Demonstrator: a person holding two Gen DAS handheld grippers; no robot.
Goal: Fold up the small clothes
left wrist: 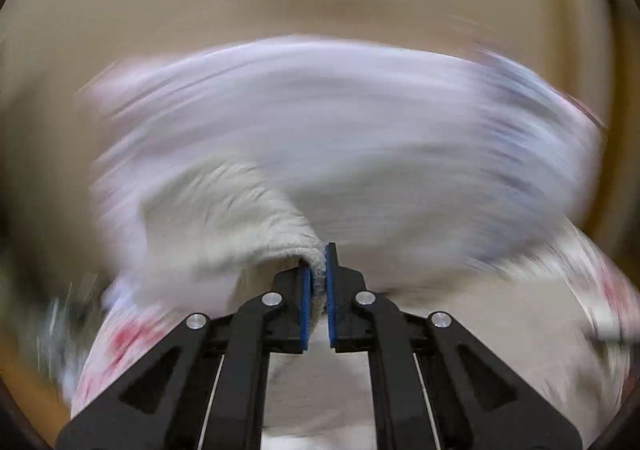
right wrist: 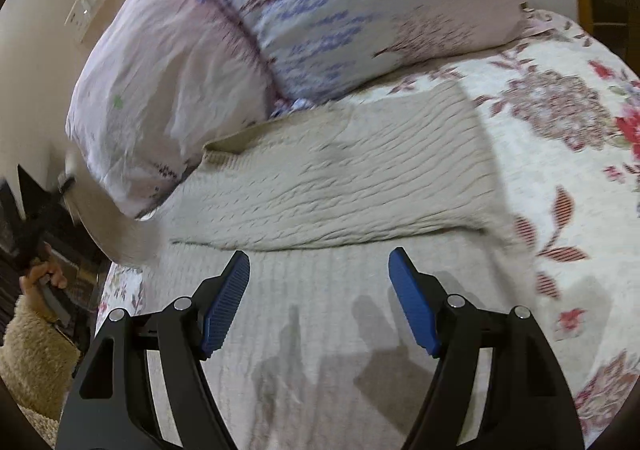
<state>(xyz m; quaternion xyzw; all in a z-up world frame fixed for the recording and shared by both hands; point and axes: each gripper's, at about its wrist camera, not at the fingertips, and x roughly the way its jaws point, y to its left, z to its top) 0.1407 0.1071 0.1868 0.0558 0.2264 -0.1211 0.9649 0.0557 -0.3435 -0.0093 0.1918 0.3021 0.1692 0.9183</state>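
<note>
A cream cable-knit garment (right wrist: 344,185) lies spread on the bed, one part folded over itself. My right gripper (right wrist: 320,262) is open and empty, hovering just in front of the fold's near edge. My left gripper (left wrist: 319,270) is shut on an edge of the same knit garment (left wrist: 224,209) and lifts it off the bed; that view is heavily motion-blurred. The person's left hand (right wrist: 44,278) holding the left gripper shows at the far left of the right wrist view.
Two pale floral pillows (right wrist: 248,29) lie behind the garment, seen blurred in the left wrist view (left wrist: 340,121). A white quilt with red flowers (right wrist: 560,153) covers the bed. A beige wall with a switch plate (right wrist: 88,5) stands behind.
</note>
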